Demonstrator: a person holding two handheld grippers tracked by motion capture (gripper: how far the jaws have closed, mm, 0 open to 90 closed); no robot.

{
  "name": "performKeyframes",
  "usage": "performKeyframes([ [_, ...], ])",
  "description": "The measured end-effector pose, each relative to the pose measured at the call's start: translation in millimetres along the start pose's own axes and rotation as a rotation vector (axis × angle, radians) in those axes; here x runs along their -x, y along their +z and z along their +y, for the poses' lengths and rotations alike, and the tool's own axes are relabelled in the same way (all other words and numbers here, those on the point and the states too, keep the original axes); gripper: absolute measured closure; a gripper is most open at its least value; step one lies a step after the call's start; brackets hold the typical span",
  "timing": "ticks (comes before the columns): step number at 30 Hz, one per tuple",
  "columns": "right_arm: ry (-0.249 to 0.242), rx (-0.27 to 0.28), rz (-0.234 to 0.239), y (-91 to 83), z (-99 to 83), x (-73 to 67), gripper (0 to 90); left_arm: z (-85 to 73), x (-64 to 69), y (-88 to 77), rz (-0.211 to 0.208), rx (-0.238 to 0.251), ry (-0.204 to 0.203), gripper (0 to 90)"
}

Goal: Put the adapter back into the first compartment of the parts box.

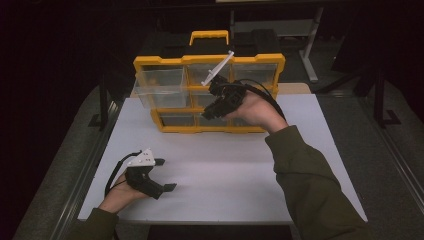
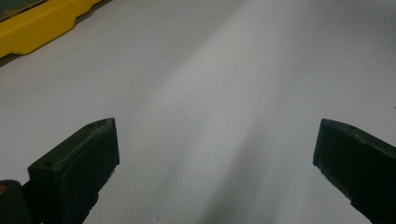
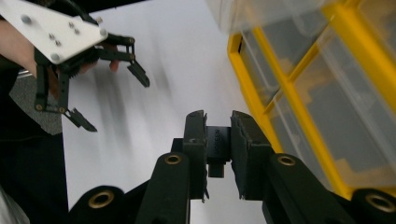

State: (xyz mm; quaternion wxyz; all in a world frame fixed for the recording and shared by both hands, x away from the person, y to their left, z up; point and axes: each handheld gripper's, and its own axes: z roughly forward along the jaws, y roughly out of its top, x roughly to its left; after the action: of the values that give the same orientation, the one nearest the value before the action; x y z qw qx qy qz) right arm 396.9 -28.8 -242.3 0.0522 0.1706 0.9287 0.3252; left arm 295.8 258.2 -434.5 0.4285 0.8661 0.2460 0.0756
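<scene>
A yellow organiser [image 1: 165, 62] with clear drawers stands upright at the back of the white table [image 1: 225, 165]. Its top-left drawer [image 1: 157, 86] is pulled out. My right gripper [image 1: 208, 113] hangs in the air in front of the organiser's middle drawers. In the right gripper view my right gripper [image 3: 218, 120] is shut on a small black block [image 3: 218, 142], with the organiser's yellow frame [image 3: 285, 93] to its right. My left gripper [image 1: 166, 175] rests low at the table's front left. It stands open with nothing between its fingers [image 2: 84, 163].
A corner of the organiser's base [image 2: 42, 23] lies ahead and left of my left gripper [image 2: 215, 154]. The right gripper view takes in my left gripper [image 3: 114, 100] farther off, over bare table. Dark floor and a desk leg [image 1: 310, 55] surround the table.
</scene>
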Motion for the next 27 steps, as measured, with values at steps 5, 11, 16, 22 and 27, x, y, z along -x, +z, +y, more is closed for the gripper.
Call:
performKeyframes([
  [5,-0.01,0.012,-0.008,-8.2,13.7,0.8,75.4,0.0,0.0,-0.1,0.0,0.001,0.001,0.0],
  [11,-0.026,0.036,-0.014,-18.2,32.2,2.2,75.4,-0.2,0.0,-0.2,0.0,0.0,0.003,0.0],
  [16,-0.032,0.048,-0.024,-26.0,47.8,3.2,75.5,-0.2,0.2,-0.3,-0.001,0.0,0.002,0.0],
  [22,-0.04,0.059,-0.03,-32.4,63.6,3.9,75.5,-0.3,-0.3,-0.5,-0.001,-0.003,0.005,0.0],
  [27,-0.041,0.074,-0.031,-34.7,76.3,4.3,75.4,0.5,0.5,-0.5,-0.004,-0.002,0.007,0.0],
])
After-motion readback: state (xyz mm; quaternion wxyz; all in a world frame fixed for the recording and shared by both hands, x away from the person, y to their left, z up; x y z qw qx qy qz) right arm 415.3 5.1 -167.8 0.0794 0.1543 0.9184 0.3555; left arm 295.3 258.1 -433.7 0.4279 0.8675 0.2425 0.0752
